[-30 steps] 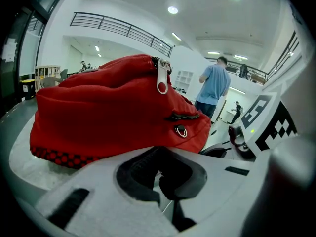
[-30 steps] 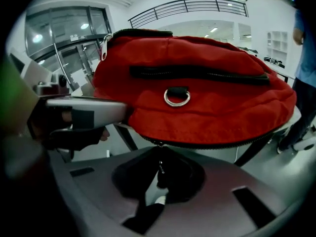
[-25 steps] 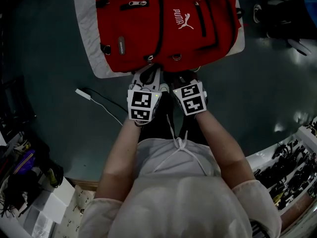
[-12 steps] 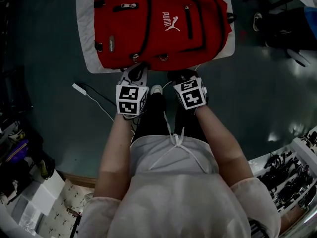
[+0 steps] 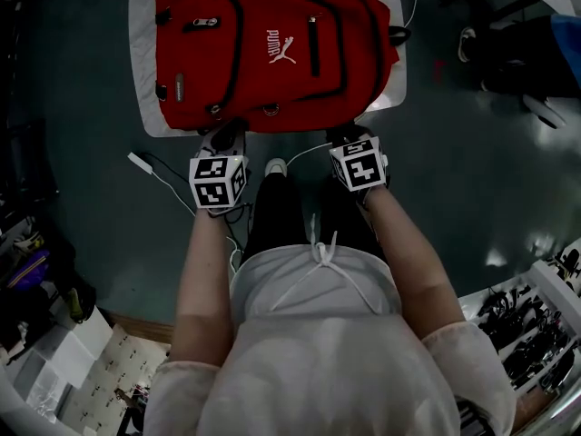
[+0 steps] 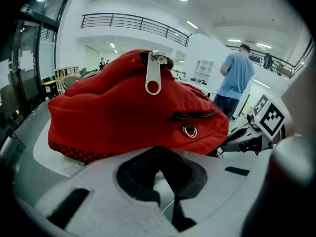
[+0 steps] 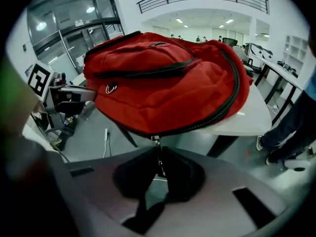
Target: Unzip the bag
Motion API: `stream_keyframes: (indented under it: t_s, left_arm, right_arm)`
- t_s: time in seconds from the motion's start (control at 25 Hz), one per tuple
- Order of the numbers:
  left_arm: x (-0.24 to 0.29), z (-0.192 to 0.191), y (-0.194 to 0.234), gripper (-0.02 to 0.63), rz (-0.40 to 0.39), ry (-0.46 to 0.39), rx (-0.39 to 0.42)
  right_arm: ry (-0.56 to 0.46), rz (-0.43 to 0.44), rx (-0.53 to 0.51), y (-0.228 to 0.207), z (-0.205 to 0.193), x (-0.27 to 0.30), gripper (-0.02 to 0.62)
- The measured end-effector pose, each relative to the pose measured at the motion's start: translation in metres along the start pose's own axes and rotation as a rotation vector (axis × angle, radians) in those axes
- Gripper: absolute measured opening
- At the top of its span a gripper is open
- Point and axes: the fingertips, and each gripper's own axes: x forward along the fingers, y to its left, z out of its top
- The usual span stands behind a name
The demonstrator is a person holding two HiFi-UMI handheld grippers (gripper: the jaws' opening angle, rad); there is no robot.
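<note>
A red backpack (image 5: 272,53) lies on a white table (image 5: 141,80), its black zipper running along the near edge. My right gripper (image 5: 349,137) sits at the bag's near right corner. In the right gripper view the right gripper (image 7: 158,164) is shut on the small metal zipper pull (image 7: 157,154) hanging from the backpack (image 7: 163,88). My left gripper (image 5: 224,137) rests at the bag's near left corner. In the left gripper view the left gripper (image 6: 165,174) has its jaws together with nothing seen between them, just below the backpack (image 6: 133,117). Another large silver pull (image 6: 153,78) hangs at the top.
A white cable with a plug block (image 5: 145,166) lies on the grey floor to the left. Cluttered shelves (image 5: 526,334) stand at the lower right. A person in a blue shirt (image 6: 236,78) stands beyond the table. My legs are under the table's near edge.
My right gripper has slid to the right along the bag's near edge with the zipper pull, so the two grippers now stand apart. The left gripper has stayed at its spot on the bag.
</note>
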Motion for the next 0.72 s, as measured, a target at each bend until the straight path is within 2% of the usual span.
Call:
stream_keyframes:
  t_s: [0.32,0.72]
  left_arm:
    - [0.001,-0.001,0.001,0.020,0.109,0.024,0.009]
    - [0.002,-0.001,0.002,0.020,0.176,0.036,0.004]
  right_arm:
    - [0.033,0.003,-0.047,-0.032,-0.002,-0.010,0.037]
    - [0.063,-0.012,-0.154,-0.060,0.004,-0.024,0.037]
